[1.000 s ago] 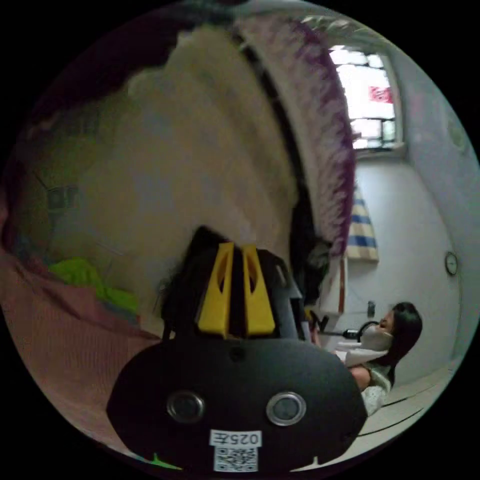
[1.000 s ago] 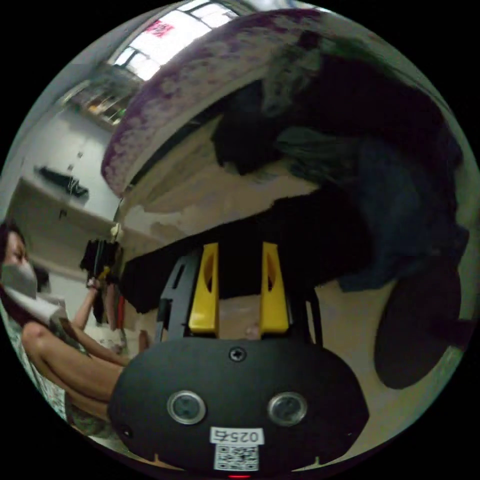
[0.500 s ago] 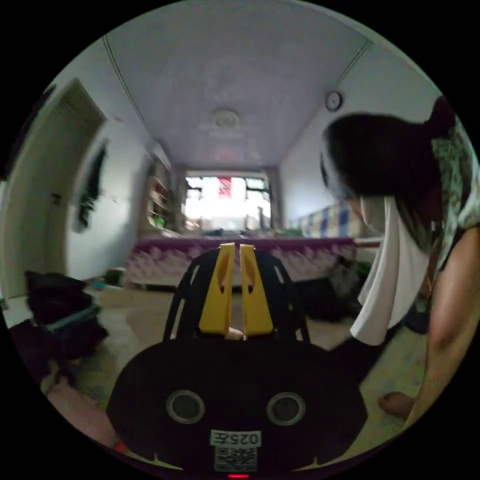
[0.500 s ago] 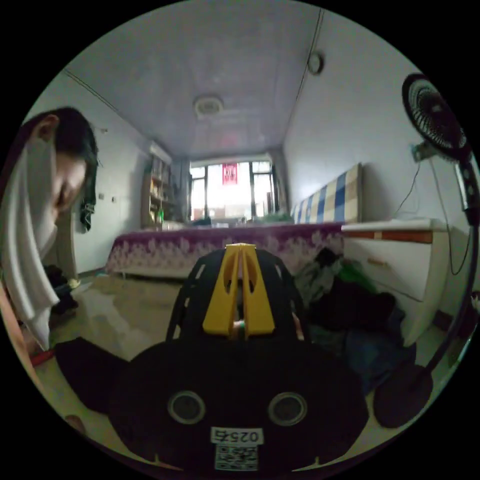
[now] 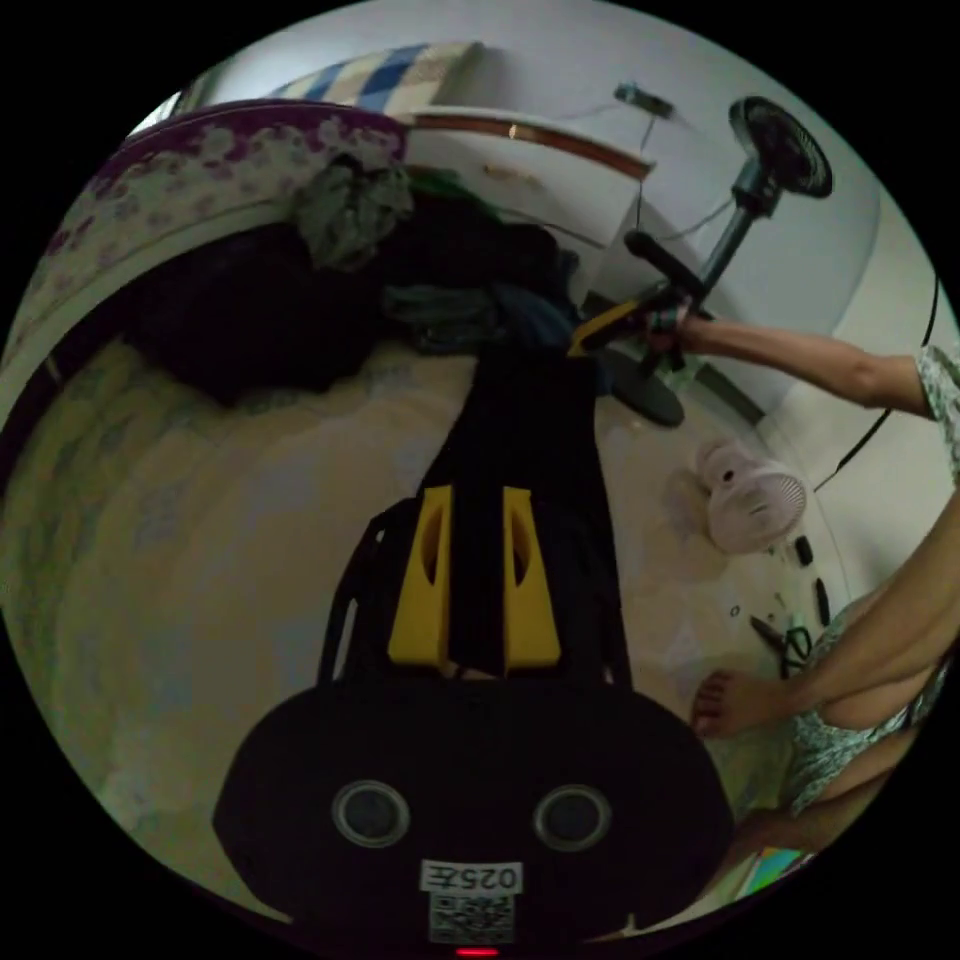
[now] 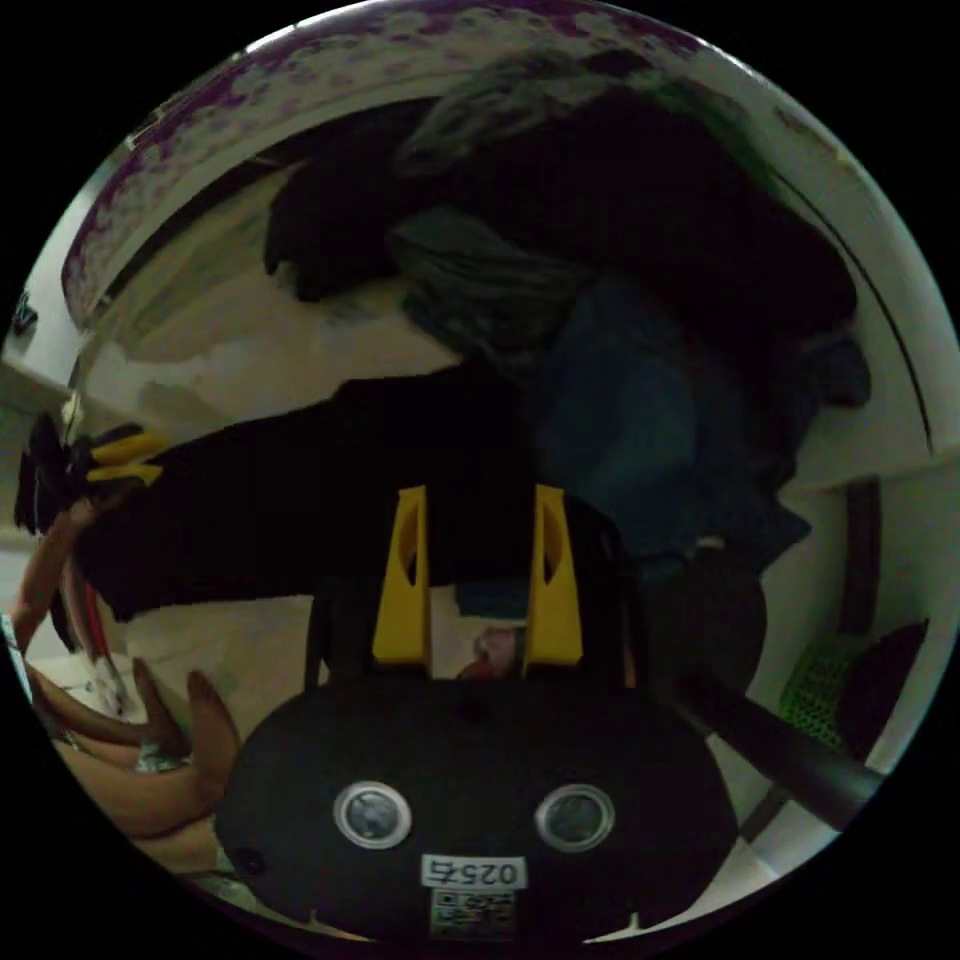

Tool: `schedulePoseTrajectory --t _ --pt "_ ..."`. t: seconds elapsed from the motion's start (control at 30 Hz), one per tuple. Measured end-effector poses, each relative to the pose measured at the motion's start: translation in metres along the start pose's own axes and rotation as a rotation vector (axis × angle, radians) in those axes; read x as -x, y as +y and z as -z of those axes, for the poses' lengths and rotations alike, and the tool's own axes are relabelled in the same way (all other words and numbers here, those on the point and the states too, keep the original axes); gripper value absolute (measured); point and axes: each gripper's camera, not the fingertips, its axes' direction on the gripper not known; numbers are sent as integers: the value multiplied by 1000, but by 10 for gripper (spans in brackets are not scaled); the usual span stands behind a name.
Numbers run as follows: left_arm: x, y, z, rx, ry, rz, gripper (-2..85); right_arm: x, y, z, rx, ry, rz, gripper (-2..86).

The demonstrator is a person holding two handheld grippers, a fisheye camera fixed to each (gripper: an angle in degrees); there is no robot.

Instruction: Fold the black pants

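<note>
The black pants [image 5: 520, 430] are stretched flat over the floor between the grippers, apparently to straighten them. The left gripper [image 5: 473, 578] is spread, cloth between its jaws; the right gripper [image 6: 478, 575] is spread too. Half a second ago both cameras faced the bed; now they look down.

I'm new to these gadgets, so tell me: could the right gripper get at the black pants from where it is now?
Probably yes. The right gripper has its jaws open right at the edge of the black pants, which lie stretched out on the floor. Nothing sits between them; the clothes pile lies beyond.
</note>
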Motion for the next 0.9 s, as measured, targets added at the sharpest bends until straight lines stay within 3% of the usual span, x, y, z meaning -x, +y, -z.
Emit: schedulePoseTrajectory --t 0.23,0.4,0.5,0.6,0.77,0.9 --pt "0 -111 -97 88 106 -107 65 -28 -13 -26 4 -19 8 140" --pt "-30 -131 -177 265 -45 -205 73 14 -9 -11 -100 119 99 72" --pt "-40 -132 -188 187 -131 -262 67 29 -10 -13 -91 78 152 76" --pt "-21 -143 -198 181 -73 -140 65 11 -27 -36 -23 147 128 77" --pt "-4 -153 -210 176 -55 -96 53 -29 -48 -53 96 -61 -35 28" --pt "-1 -157 -219 175 -97 -103 50 -42 -39 -24 23 110 -26 -4"
